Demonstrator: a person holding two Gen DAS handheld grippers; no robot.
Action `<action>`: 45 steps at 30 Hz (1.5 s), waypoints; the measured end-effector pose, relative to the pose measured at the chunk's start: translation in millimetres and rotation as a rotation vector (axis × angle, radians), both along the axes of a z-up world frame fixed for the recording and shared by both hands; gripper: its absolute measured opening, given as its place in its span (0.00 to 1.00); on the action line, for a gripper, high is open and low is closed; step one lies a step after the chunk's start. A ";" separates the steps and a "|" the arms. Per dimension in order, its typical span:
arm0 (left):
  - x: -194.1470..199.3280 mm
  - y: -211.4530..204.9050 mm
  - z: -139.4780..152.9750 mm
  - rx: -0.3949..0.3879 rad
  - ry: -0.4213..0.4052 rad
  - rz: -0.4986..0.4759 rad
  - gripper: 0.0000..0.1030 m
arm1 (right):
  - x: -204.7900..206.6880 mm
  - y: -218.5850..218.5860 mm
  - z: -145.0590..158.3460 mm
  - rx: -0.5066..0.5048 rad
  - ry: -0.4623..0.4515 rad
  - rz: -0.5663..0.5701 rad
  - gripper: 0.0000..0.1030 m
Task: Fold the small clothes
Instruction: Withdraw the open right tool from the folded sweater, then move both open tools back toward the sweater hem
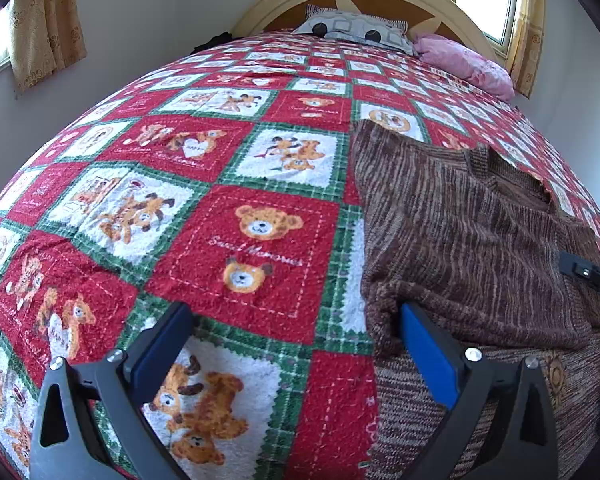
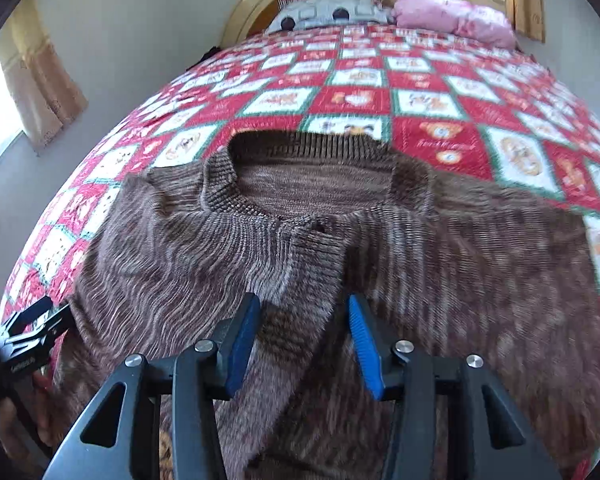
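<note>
Looking along the left hand-held gripper point(image 1: 296, 344): jaws wide apart, nothing clamped, right blue pad touching the edge of the brown knit sweater point(image 1: 472, 232), which lies on the teddy-bear quilt point(image 1: 204, 184) at the bed's near right. Right view: right hand-held gripper point(image 2: 304, 340) half apart over the sweater's front placket below the collar point(image 2: 300, 148); knit sits between the pads, contact unclear. Left gripper visible at the sweater's left edge.

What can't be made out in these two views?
- Sweater hem: cut off by the bottom edge, both views.
- Its right side: motion-blurred, right wrist view.
- Right hand-held gripper: whether the pads pinch the knit between them.
- Sleeves: not distinguishable.
</note>
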State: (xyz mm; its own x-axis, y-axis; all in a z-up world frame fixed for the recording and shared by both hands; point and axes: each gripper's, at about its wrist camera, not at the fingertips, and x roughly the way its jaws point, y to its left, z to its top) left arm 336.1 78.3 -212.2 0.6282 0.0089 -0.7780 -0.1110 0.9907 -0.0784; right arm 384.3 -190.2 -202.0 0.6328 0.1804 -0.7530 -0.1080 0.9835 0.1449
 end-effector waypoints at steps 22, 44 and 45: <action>-0.3 -0.1 0.7 -0.002 -0.001 -0.002 1.00 | -70.9 53.0 -17.7 -0.139 -0.023 0.146 0.46; -59.6 -26.5 29.7 0.024 -0.081 -0.150 1.00 | -140.6 6.3 -7.2 -0.074 -0.038 0.007 0.46; -65.1 -27.6 31.9 0.018 -0.088 -0.155 1.00 | -147.7 6.5 -6.3 -0.073 -0.044 0.006 0.46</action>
